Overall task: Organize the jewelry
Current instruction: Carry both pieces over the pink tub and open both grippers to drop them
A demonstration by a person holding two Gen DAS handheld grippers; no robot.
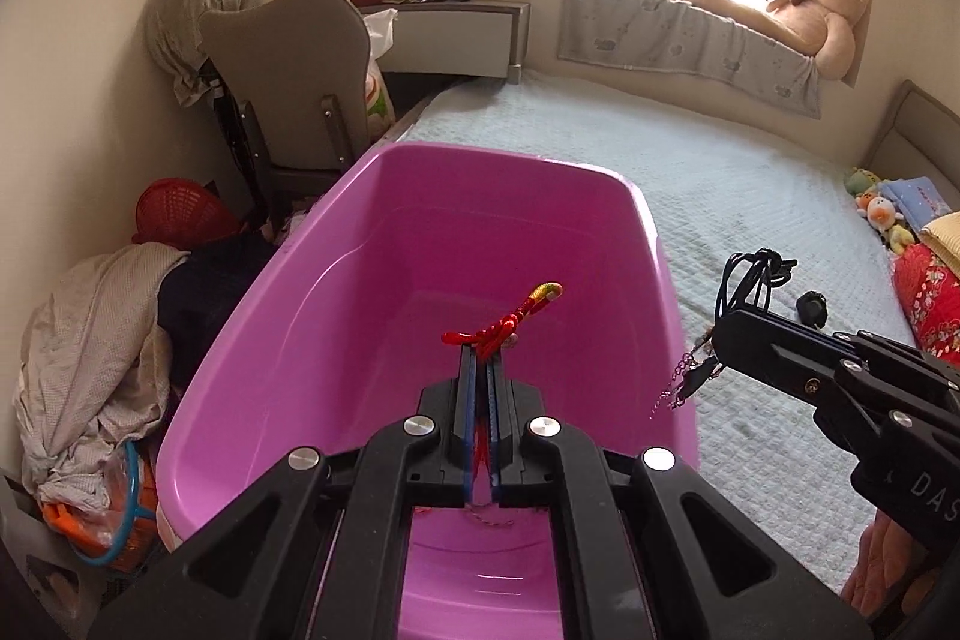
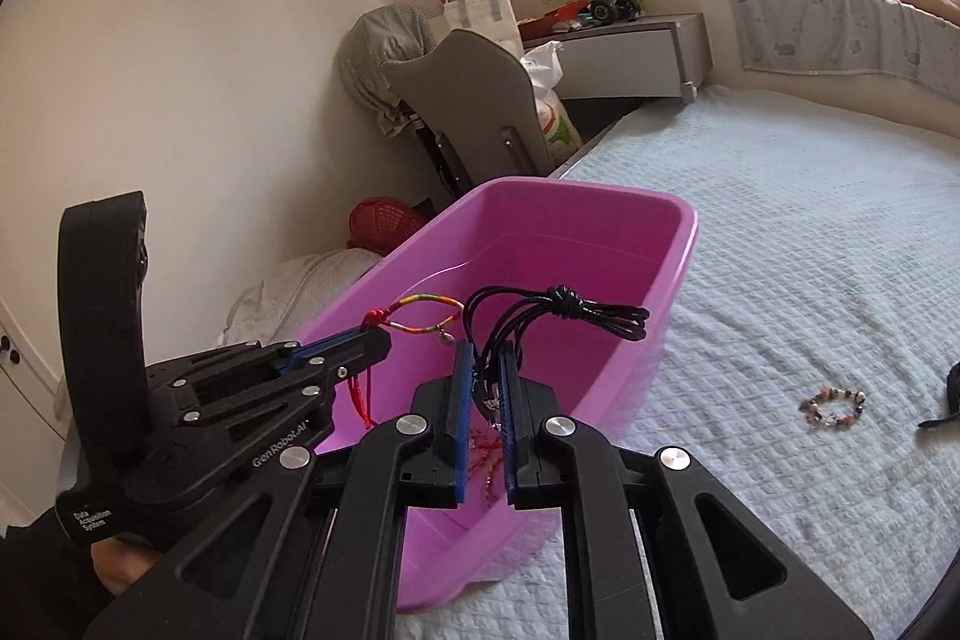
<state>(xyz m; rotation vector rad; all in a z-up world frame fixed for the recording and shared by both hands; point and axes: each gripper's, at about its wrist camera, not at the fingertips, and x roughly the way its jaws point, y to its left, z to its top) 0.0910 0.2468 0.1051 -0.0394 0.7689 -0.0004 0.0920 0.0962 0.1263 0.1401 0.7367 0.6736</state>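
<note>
At the centre of the left wrist view, the left gripper [image 1: 485,353] is pressed together on a red cord bracelet [image 1: 510,321], which it holds above the inside of the pink tub [image 1: 288,292] standing on the bed [image 1: 750,172]. On the right side of the frame the right gripper [image 1: 717,340] hangs beside the tub's right wall, over the bed. In the right wrist view, the right gripper [image 2: 485,358] pinches a bundle of black cords [image 2: 558,310] in the middle of the frame, with a thin chain hanging below between the fingers. The left gripper [image 2: 378,337] is at middle left. A beaded bracelet [image 2: 834,403] lies on the bed at lower right, not yet collected. I think the black cords could fall outside the tub if released too early, and the two cords could tangle because the grippers are close.
</note>
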